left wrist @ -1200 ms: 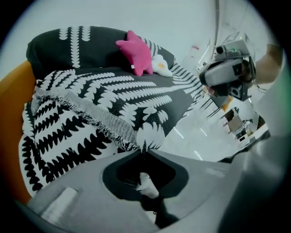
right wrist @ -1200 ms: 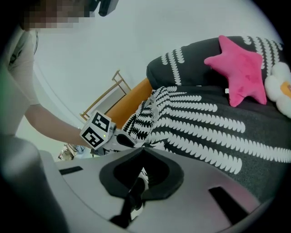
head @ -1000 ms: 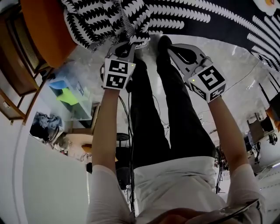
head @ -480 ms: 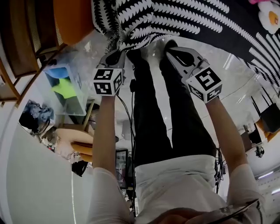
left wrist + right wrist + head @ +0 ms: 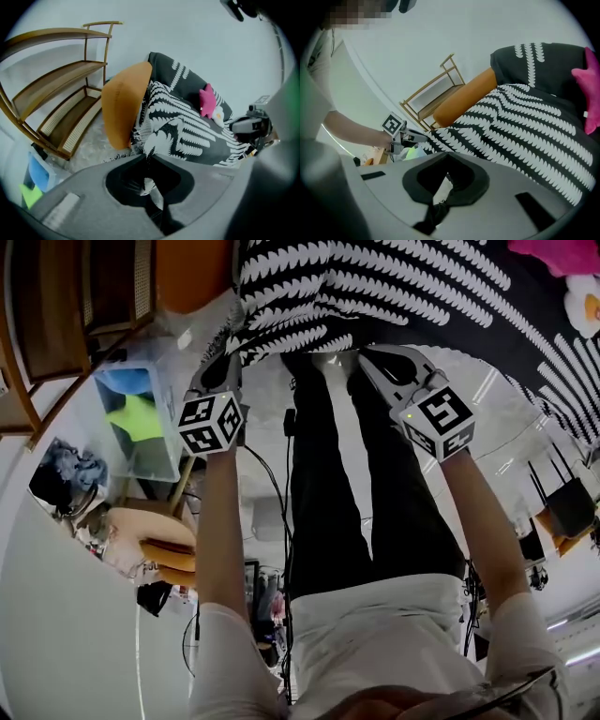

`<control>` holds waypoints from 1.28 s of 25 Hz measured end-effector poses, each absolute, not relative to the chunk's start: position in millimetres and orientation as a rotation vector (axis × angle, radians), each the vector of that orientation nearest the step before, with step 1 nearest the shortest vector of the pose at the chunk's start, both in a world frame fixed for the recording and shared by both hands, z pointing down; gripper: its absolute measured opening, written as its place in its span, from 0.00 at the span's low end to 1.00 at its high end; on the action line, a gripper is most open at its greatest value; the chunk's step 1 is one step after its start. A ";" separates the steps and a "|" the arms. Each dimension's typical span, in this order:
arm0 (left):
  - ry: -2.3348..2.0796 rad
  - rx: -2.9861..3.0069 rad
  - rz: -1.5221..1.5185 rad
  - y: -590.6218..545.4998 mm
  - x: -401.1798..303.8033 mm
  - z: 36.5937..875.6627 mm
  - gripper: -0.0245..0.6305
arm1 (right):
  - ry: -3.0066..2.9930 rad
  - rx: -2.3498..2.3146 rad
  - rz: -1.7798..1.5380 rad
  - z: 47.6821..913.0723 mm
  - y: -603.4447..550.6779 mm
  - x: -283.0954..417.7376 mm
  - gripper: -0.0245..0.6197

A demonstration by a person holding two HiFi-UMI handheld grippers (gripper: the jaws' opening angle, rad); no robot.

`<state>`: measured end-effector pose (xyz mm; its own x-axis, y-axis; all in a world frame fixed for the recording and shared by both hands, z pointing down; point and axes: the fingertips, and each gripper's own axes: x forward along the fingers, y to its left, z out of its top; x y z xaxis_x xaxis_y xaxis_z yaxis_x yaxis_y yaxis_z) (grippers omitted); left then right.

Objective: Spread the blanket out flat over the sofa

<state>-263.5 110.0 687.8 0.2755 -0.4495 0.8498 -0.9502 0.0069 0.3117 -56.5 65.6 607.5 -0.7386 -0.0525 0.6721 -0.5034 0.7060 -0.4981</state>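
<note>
Setting: mock living-room corner inside lab or studio space.
- Domestic dressing, upper part of head view: black-and-white blanket [image 5: 394, 287] over seating, orange cushion [image 5: 123, 103], pink plush toy [image 5: 206, 101], bentwood rattan shelf [image 5: 56, 93].
- Non-domestic signs: bare pale wall, glossy pale floor [image 5: 347, 456], loose cables [image 5: 267, 486] trailing across it, clear storage bin [image 5: 141, 423] at left, camera on stand [image 5: 251, 124] at right of left gripper view.

The left gripper [image 5: 149, 161] pinches a black-and-white leaf-patterned fabric blanket [image 5: 187, 129]
Its jaws are closed on a fold; beyond them stands an orange cushion [image 5: 123, 105], a curved wooden shelf [image 5: 61, 89] to their left.
</note>
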 end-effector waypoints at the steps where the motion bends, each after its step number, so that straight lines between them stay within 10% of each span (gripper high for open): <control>1: -1.337 1.588 0.682 113.7 -273.9 691.5 0.09 | -2.265 0.416 0.914 609.0 67.5 -60.9 0.04; 32: -1.431 1.317 0.683 110.2 -352.8 816.7 0.13 | -2.178 0.465 0.981 678.3 54.8 -75.1 0.04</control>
